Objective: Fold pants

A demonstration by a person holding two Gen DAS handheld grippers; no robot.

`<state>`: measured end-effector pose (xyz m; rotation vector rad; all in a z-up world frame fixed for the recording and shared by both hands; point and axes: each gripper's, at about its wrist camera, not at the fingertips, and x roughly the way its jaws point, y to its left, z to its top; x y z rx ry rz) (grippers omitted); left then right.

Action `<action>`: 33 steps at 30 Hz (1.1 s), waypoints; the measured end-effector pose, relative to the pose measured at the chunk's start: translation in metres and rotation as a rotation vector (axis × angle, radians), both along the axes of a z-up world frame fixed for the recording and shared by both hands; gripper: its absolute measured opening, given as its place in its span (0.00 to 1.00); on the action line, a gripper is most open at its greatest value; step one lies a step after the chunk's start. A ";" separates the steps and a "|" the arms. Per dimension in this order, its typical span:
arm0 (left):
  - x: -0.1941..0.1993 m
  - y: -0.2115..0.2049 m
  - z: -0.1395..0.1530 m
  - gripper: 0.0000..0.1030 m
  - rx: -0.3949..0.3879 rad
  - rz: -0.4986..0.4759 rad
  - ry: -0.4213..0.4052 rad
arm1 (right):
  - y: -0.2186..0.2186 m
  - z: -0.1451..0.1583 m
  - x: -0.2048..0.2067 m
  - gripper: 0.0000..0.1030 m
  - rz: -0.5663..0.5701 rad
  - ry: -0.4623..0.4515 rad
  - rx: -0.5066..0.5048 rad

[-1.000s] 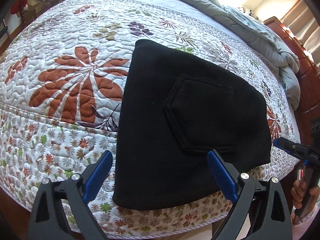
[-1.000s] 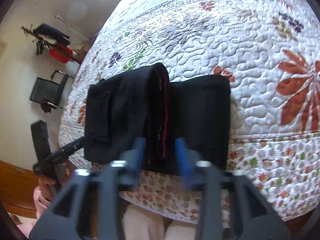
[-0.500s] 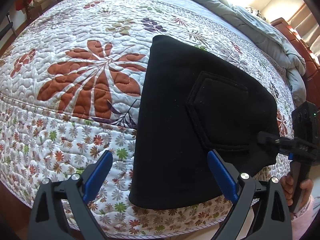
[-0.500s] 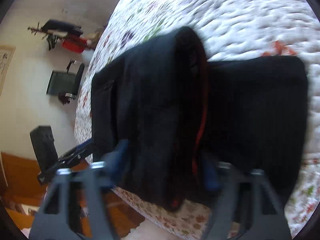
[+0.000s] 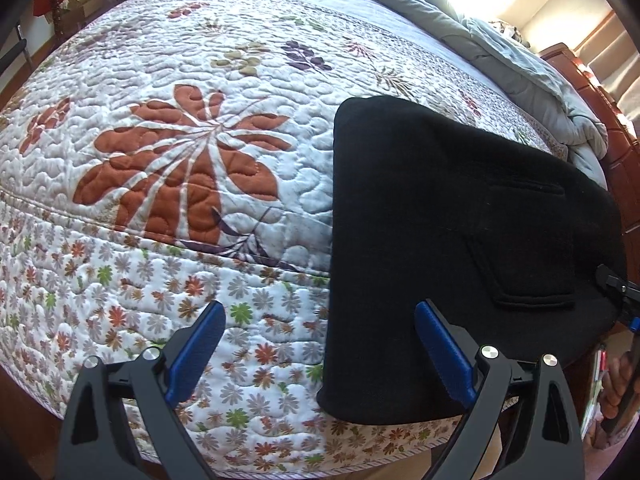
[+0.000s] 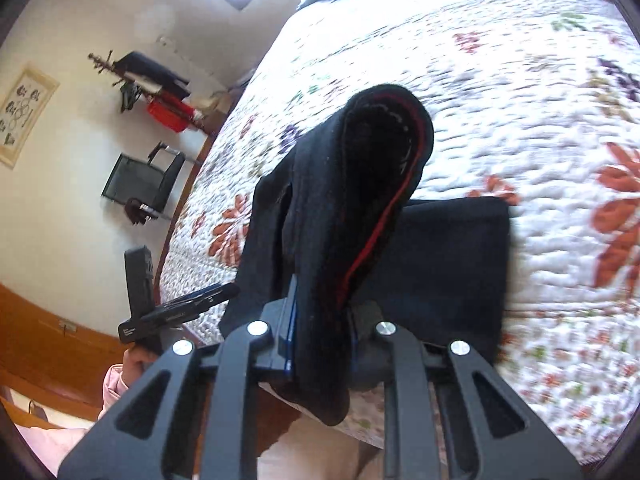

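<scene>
**Right claw pinches the pants' waistband**

The left gripper hangs wide and empty over the quilt. The black pants lie at three o'clock. The right gripper is closing, clamped on the raised waistband.

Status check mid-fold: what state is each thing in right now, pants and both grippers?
Pants: folded on the quilt, waistband end lifted.
Right gripper: jaws closing on the lifted pants edge, fabric between them.
Left gripper: open, holding nothing, over the quilt and the pants' near edge.
</scene>
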<state>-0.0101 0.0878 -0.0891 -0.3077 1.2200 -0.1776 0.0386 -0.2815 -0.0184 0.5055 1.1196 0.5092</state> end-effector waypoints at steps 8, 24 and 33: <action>0.011 -0.032 -0.005 0.93 0.002 -0.057 0.010 | -0.027 -0.080 -0.001 0.18 -0.075 0.175 -0.082; 0.062 -0.029 -0.016 0.93 -0.004 -0.072 0.037 | -0.023 -0.084 0.008 0.56 -0.004 0.153 -0.010; 0.109 -0.030 -0.020 0.96 -0.052 -0.107 0.062 | -0.041 -0.037 0.044 0.64 -0.041 0.051 -0.111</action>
